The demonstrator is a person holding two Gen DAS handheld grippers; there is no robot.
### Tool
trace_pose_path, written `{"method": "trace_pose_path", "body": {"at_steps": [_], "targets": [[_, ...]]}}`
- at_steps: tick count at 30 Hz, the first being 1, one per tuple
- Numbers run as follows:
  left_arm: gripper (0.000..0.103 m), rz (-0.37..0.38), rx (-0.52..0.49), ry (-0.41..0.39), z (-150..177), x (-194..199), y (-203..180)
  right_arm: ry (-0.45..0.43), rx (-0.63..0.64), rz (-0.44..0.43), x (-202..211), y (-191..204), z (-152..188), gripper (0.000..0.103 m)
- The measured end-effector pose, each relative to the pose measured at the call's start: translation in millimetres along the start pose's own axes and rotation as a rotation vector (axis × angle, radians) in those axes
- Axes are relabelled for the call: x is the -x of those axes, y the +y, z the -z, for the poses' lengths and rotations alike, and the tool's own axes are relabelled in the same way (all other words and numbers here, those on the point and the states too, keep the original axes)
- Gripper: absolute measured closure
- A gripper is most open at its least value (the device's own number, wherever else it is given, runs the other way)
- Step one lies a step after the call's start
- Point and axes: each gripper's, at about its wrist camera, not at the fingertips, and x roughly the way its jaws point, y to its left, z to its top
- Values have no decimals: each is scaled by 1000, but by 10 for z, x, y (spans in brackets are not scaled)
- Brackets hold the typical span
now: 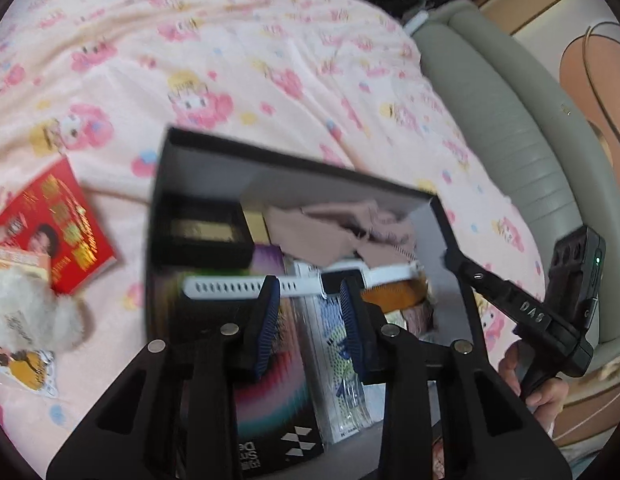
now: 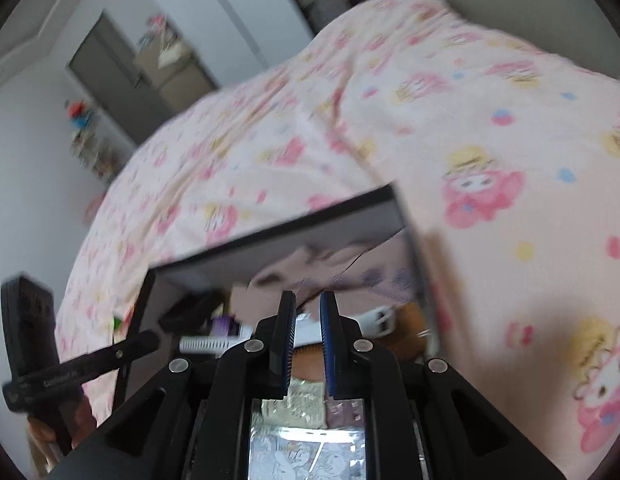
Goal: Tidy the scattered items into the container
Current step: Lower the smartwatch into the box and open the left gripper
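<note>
While I hold both claws over the bed, this is what I see:

Container: black rectangular cardboard box (image 1: 214, 152) with grey inner walls, lying open on the pink cartoon-print bedsheet (image 1: 230, 60); in the right wrist view its far wall (image 2: 310, 236) runs across the middle.

Left claw: my left claw (image 1: 310, 304) hangs over the box interior, its blue ribbed pads parted with a clear gap, nothing between them.

Watch: white watch with a perforated rubber strap (image 1: 230, 284) lies across the box contents just beyond the left claw's fingertips; from this angle I cannot tell whether the pads touch it. Its strap also shows in the right wrist view (image 2: 206, 345), to the left of my right claw.

Right claw: my right claw (image 2: 308, 344) is above the near part of the box, pads only slightly apart, gripping nothing that I can see.

Already in the box: small black square case (image 1: 202, 232) in the far left corner, crumpled beige cloth (image 1: 330, 228) along the far wall, dark rainbow-printed flat packet (image 1: 270, 380) under the left claw, amber-brown comb-like piece (image 1: 394, 296) beside the watch head.

Still on the bed: red printed envelope (image 1: 58, 228) left of the box, and fluffy white plush toy (image 1: 26, 312) nearer, both well apart from either claw.

Blur: both views are smeared, so fine print is unreadable.
</note>
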Motion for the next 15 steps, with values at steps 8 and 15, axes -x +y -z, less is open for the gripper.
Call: {"method": "trace_pose_path", "body": {"at_steps": [8,15], "targets": [[72,-5,78,278,-53,-565,-13,272,-38,-4,-586,-41,93,93],[72,-36,64,237,-99,-615,-70,306,-45,-32,-642,-46,116,93]]}}
